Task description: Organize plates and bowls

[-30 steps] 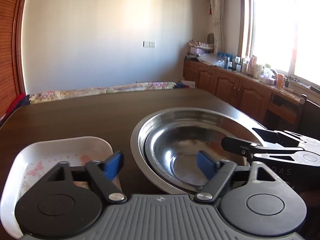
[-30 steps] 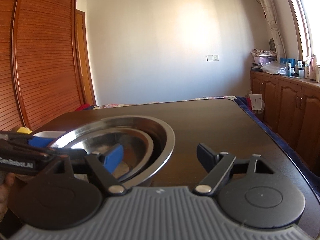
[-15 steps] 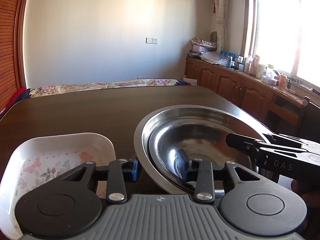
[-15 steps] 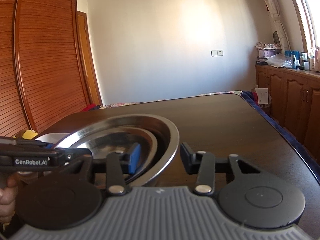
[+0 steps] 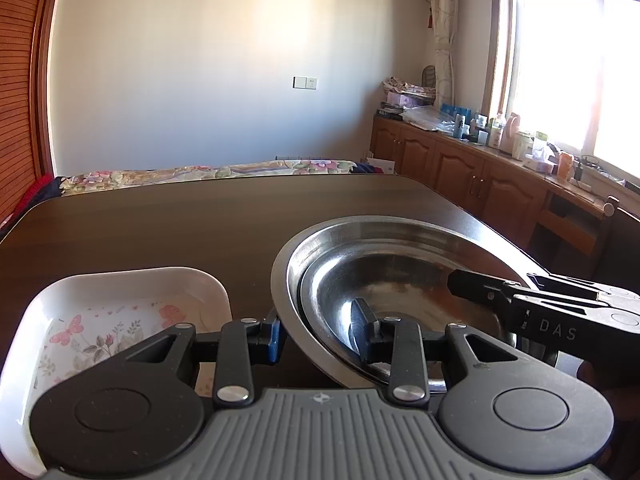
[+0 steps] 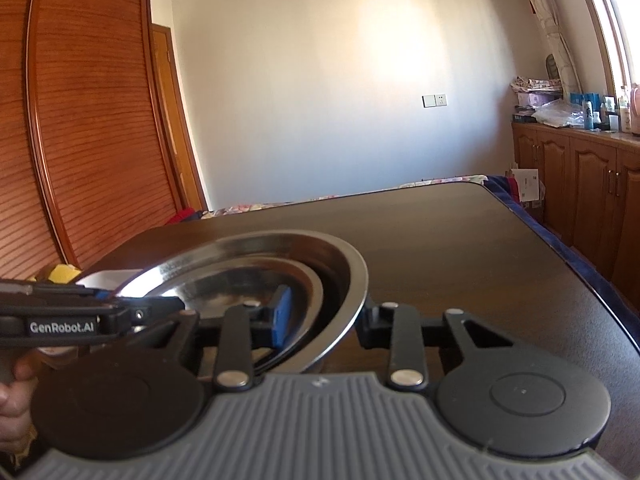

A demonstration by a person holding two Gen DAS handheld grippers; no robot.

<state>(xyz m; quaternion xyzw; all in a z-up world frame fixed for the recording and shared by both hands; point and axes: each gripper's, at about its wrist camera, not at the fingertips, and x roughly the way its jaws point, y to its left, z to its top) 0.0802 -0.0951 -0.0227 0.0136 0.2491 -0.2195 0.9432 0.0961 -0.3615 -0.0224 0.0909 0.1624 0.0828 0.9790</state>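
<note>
Two steel bowls sit nested on the dark table: a wide outer bowl [image 5: 400, 226] [image 6: 344, 268] and a smaller inner bowl [image 5: 400, 292] [image 6: 236, 286]. My left gripper [image 5: 316, 334] is shut across both rims on their left side, one finger outside and one inside. From the opposite side, my right gripper [image 6: 324, 318] is shut on the same rims, blue pad inside. Each gripper shows in the other's view: the right gripper [image 5: 540, 312] and the left gripper [image 6: 80, 320]. I cannot tell whether the bowls rest on the table.
A white rectangular dish with a flower and butterfly print [image 5: 120, 312] lies just left of the bowls; its corner [image 6: 108, 278] shows in the right wrist view beside something yellow [image 6: 60, 274]. The table [image 5: 200, 224] stretches far ahead. Wooden cabinets [image 5: 480, 184] line the right wall.
Both grippers went from open, straddling the bowl rims, to shut on them. Both cameras have risen a little and the bowls sit higher in view.
</note>
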